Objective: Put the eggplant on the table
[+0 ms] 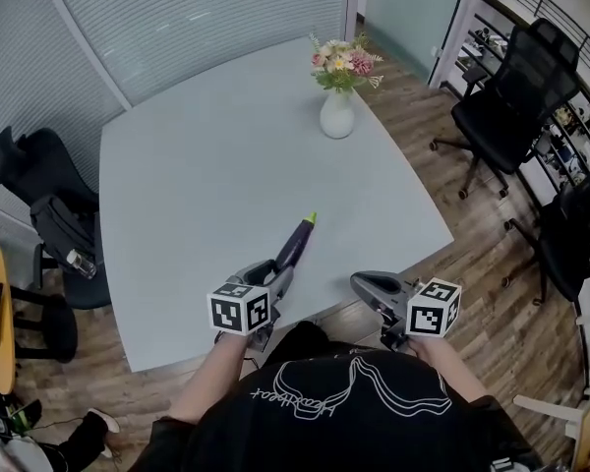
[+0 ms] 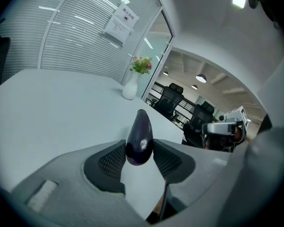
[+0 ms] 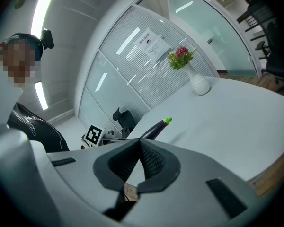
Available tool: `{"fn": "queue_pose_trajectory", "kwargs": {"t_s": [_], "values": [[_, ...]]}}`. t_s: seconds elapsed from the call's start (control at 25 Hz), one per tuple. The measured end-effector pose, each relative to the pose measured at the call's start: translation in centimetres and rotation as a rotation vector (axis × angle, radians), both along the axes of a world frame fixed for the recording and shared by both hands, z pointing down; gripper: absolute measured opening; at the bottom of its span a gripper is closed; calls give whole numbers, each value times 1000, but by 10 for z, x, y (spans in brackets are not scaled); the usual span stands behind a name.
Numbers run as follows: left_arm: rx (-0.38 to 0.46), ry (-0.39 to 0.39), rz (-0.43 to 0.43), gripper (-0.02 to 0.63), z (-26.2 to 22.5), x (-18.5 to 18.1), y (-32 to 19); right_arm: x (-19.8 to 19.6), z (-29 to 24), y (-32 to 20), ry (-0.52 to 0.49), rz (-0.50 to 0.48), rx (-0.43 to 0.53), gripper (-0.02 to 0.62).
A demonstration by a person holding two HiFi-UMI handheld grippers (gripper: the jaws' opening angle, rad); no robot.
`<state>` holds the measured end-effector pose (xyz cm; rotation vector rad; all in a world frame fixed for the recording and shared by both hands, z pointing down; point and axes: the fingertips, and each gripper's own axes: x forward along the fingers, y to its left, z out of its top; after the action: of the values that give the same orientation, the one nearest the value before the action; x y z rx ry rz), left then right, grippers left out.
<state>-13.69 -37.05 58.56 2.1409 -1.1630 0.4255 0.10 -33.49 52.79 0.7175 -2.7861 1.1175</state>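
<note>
Eggplant is pinched at its fat end between the pads of my left gripper. The jaws stand wide but are pressed on the purple skin on both sides. The stem end pokes out ahead toward one o'clock, with the green cap at the far tip. It hangs over the near part of the table, at about six o'clock on the tabletop. From the right gripper view I judge it's just clear of the surface, with a faint shadow beside it.

My right gripper sits at three o'clock of the left, jaws pressed together on nothing, off the near edge. It has no job here, so I'd leave it parked there.

To do this well, I'd go down gently with the nose dipped so the stem end meets the top first, then lay the body flat. I'd let go only once the weight is on the table. It's round and glossy, so a drop could send it rolling toward the edge at six o'clock. Setting it further in toward twelve is safer, well short of the vase. Then I'd spread the jaws fully and back straight out without nudging it.
</note>
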Motion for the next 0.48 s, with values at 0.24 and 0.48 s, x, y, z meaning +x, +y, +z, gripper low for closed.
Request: {"fn": "queue_pose_trajectory", "kwargs": {"t_s": [0.24, 0.48], "values": [[-55, -15, 3, 187, 29, 0, -7, 4, 7, -7, -5, 13, -28, 9], [-92, -40, 23, 187, 53, 1, -9, 9, 10, -14, 9, 34, -33, 9]]}}
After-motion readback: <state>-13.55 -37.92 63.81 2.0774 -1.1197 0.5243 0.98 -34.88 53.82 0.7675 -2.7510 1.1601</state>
